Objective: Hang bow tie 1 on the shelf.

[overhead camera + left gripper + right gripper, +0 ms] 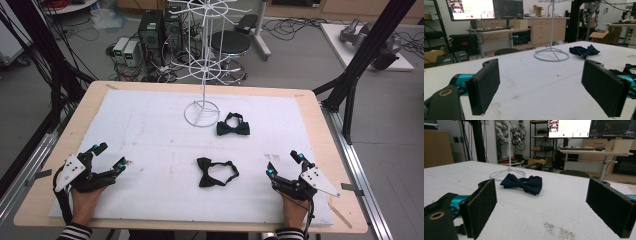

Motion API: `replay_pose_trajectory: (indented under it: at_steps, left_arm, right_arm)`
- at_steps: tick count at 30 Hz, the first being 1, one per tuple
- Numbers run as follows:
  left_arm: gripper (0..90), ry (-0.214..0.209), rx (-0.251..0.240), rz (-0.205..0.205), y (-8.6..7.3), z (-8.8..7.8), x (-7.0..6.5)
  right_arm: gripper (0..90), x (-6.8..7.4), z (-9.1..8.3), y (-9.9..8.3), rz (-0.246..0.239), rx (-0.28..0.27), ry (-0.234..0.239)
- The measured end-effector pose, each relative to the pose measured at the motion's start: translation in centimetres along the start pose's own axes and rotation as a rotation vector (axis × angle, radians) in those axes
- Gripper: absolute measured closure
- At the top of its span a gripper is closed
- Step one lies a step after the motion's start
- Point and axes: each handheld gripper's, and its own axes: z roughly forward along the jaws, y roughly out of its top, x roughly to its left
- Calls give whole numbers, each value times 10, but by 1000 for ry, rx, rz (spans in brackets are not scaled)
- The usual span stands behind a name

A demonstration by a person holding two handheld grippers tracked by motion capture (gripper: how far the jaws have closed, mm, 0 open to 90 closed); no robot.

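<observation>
Two bow ties: lay flat on the desk (150, 145), seemingly waiting to be hung.
Landmark: a white wire rack (202, 112) stood at the desk's far middle.
Far bow tie (233, 128): just beside the rack's ring base, to its right.
Near bow tie (216, 171): well in front of the rack, between both tools.
Left tool (111, 157): jaws spread, nothing held, resting left of the rack, near the front edge.
Right tool (284, 164): jaws spread wide, empty, right of the near bow tie, likely readied for a pickup.
</observation>
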Motion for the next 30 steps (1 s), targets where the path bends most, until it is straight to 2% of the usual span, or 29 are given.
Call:
replay_pose_trajectory:
  at_steps: [12,18,25,30]
  left_arm:
    - [158,1,-1,11,0,0,-1]
    - [158,0,-3,4,0,0,-1]
    - [158,2,-1,1,0,0,0]
    - [158,3,0,2,0,0,0]
  right_arm:
    - [91,0,0,0,5,3,3]
    - [91,-1,1,1,8,13,4]
    - [91,-3,4,3,31,54,10]
    - [91,-4,8,7,38,95,36]
